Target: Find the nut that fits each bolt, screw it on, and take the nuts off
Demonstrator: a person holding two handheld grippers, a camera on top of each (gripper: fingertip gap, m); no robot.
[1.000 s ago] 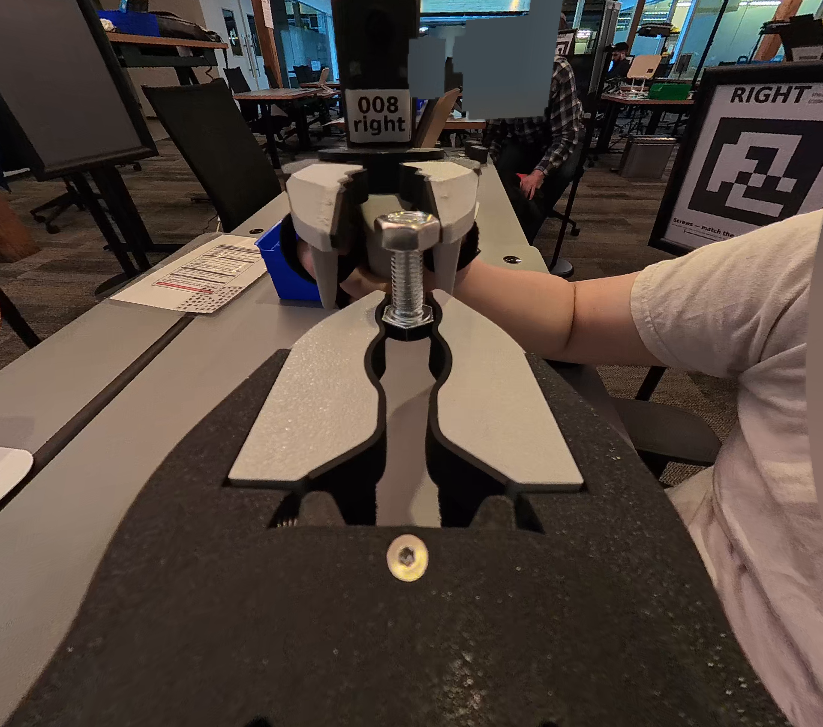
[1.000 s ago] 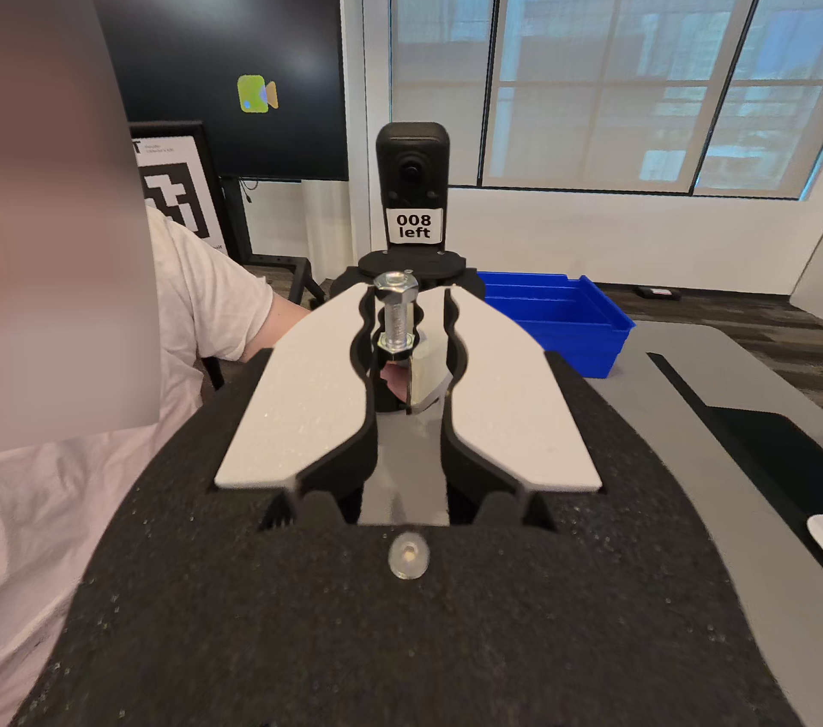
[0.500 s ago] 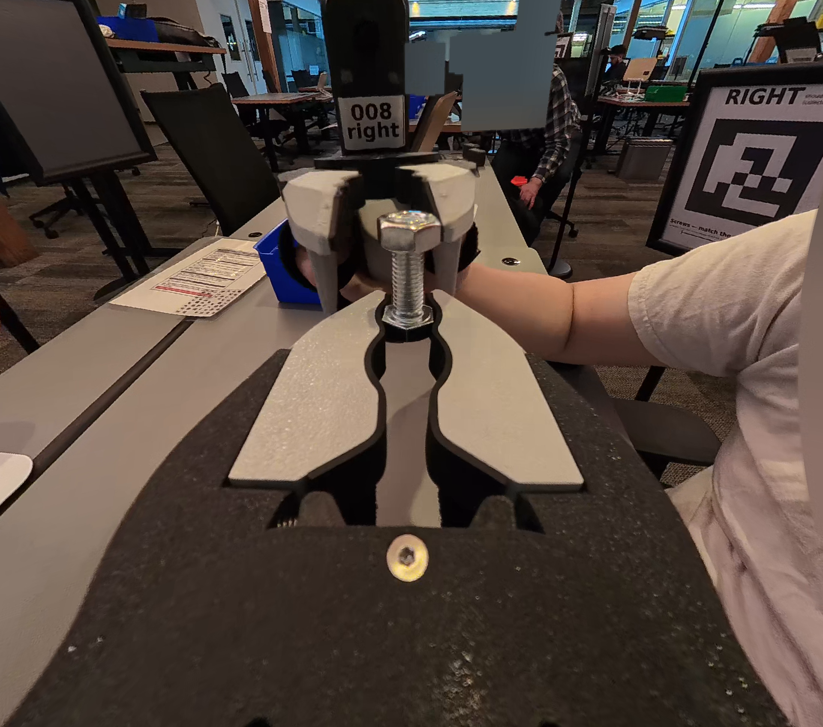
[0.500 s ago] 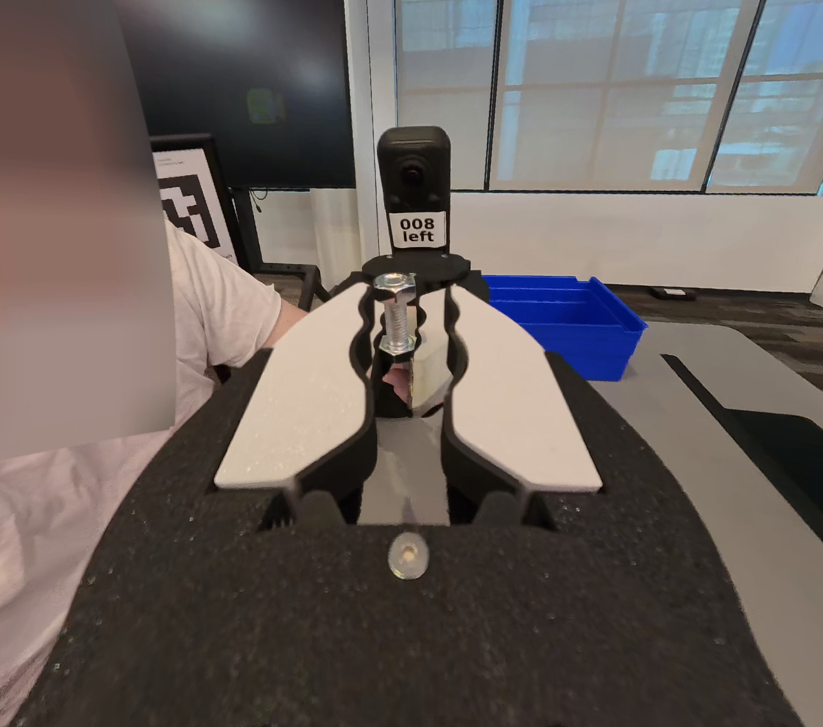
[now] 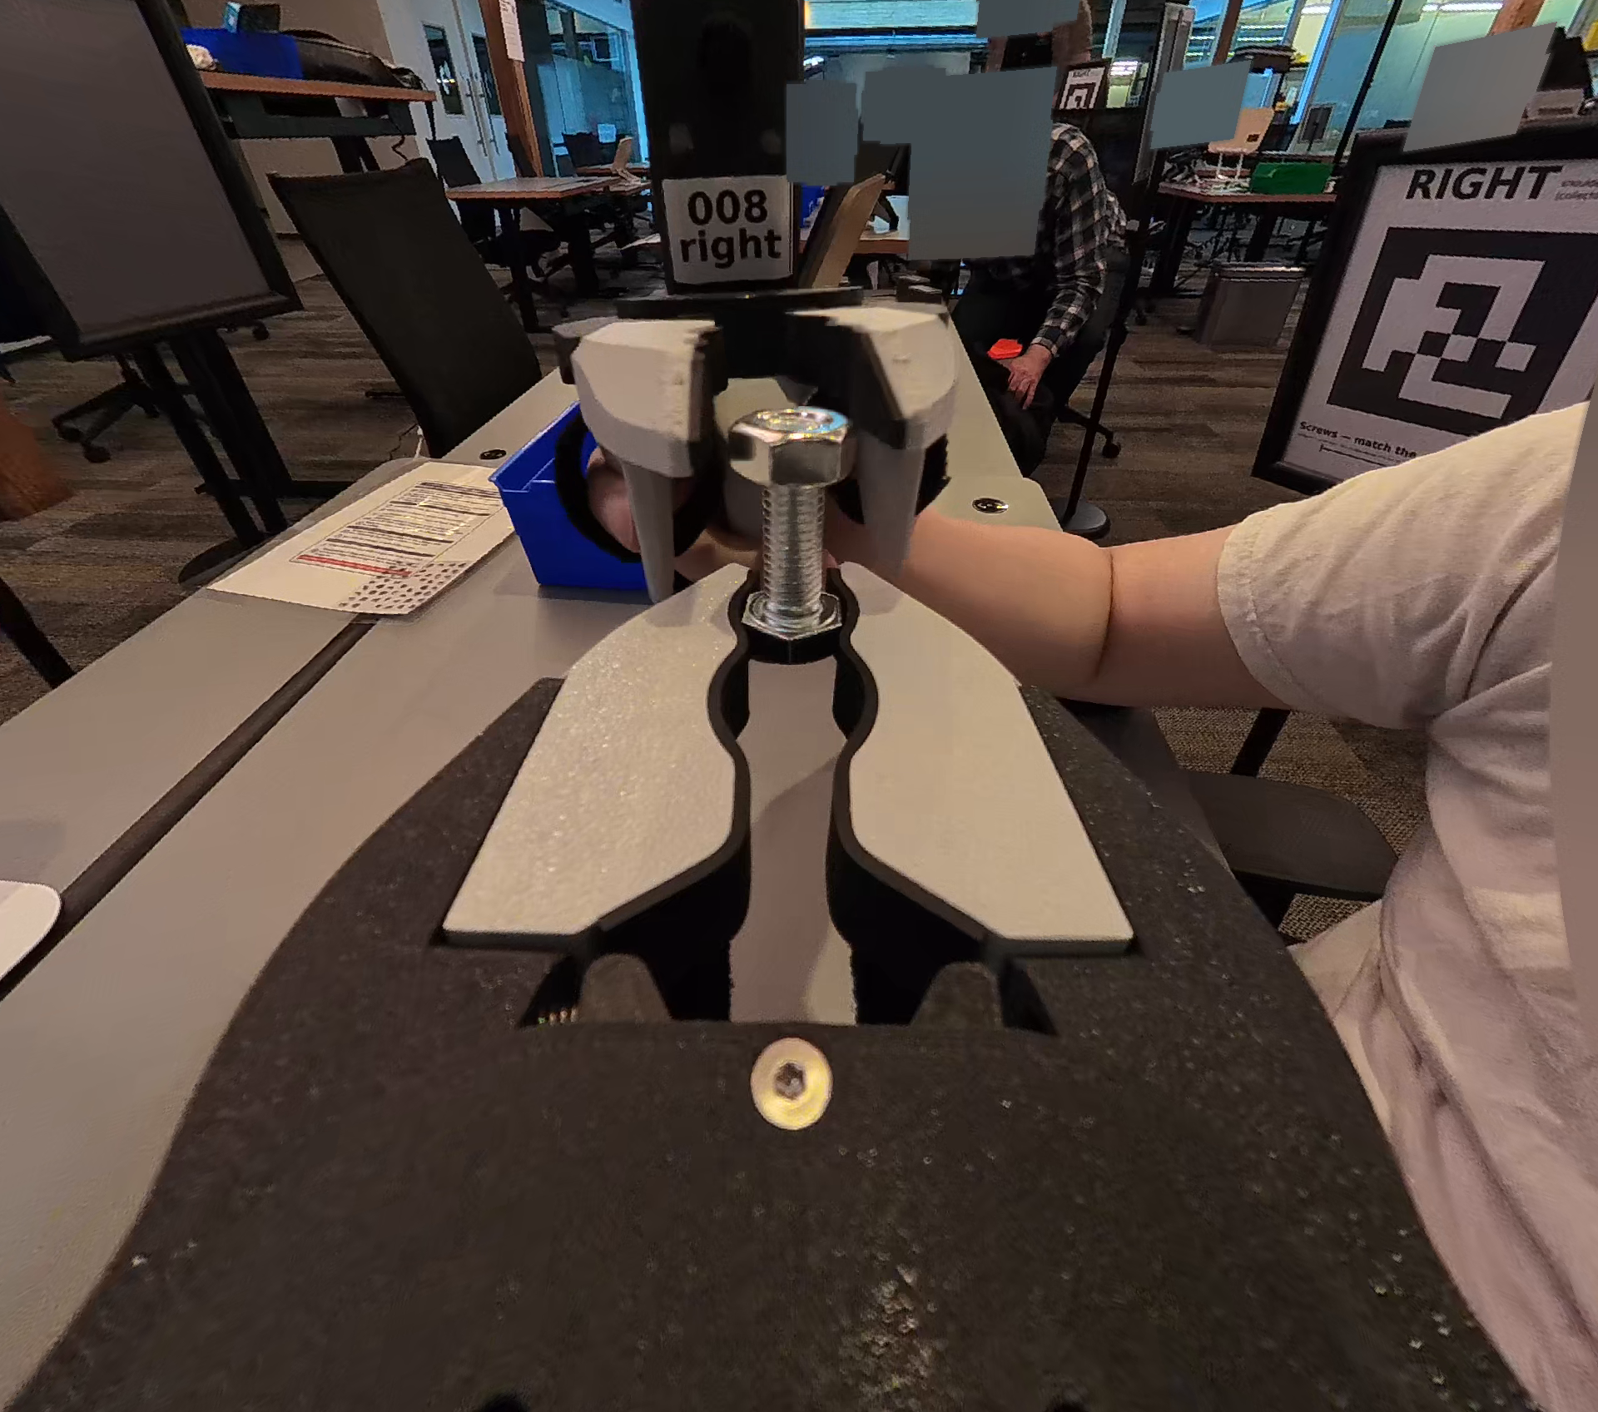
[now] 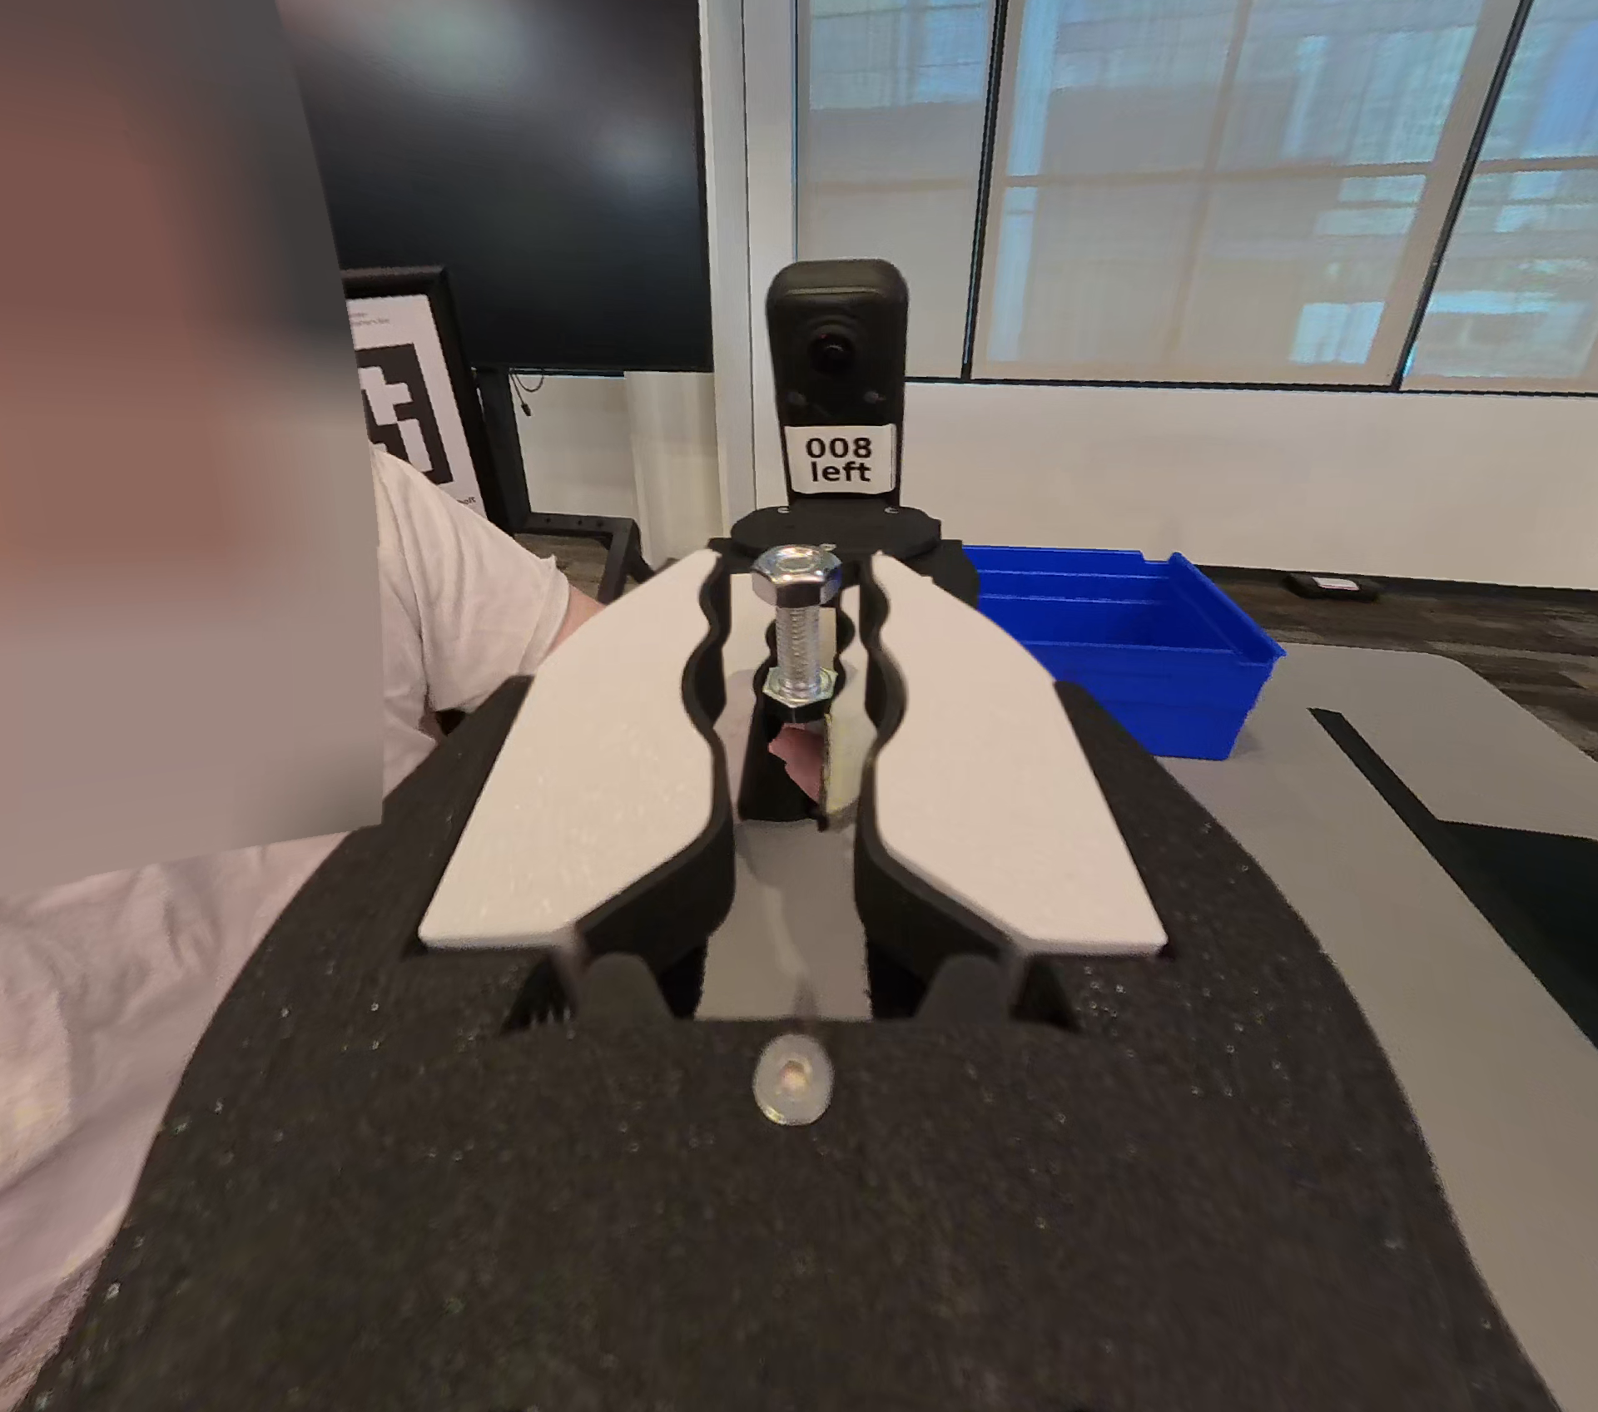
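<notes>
Left wrist view: a grey counter (image 5: 259, 748) runs away from the camera through an open office with wooden posts, dark chairs, desks and a seated person in a plaid shirt (image 5: 1077, 247) far off. On the counter lie a printed sheet (image 5: 380, 549) at the left and, just beyond it, a blue bin (image 5: 553, 515). A framed marker board (image 5: 1453, 324) stands at the right, and a dark framed panel (image 5: 112, 160) on a stand at the left. The left claw (image 5: 791, 618) is closed down on a hex nut (image 5: 791, 614), the fingertips pressing it from both sides. A silver hex bolt (image 5: 791, 506) stands upright out of that nut, long axis vertical, head on top. Facing it, the right claw (image 5: 761, 471) hangs with its fingers pointing down on either side of the bolt head; whether they touch the head I cannot tell. A bare forearm (image 5: 1020, 610) reaches in from the right.

Right wrist view: tall windows (image 6: 1211, 100) fill the far wall, with a dark screen (image 6: 519, 100) at the left and the blue bin (image 6: 1124, 644) on the counter (image 6: 1427, 895) at the right. The right claw (image 6: 795, 627) is spread wider than the bolt (image 6: 795, 627), whose shank stands clear between its fingers. The bolt is upright, head at the top, the nut (image 6: 797, 688) low on the thread. The left claw (image 6: 795, 731), largely hidden behind, holds the nut.
</notes>
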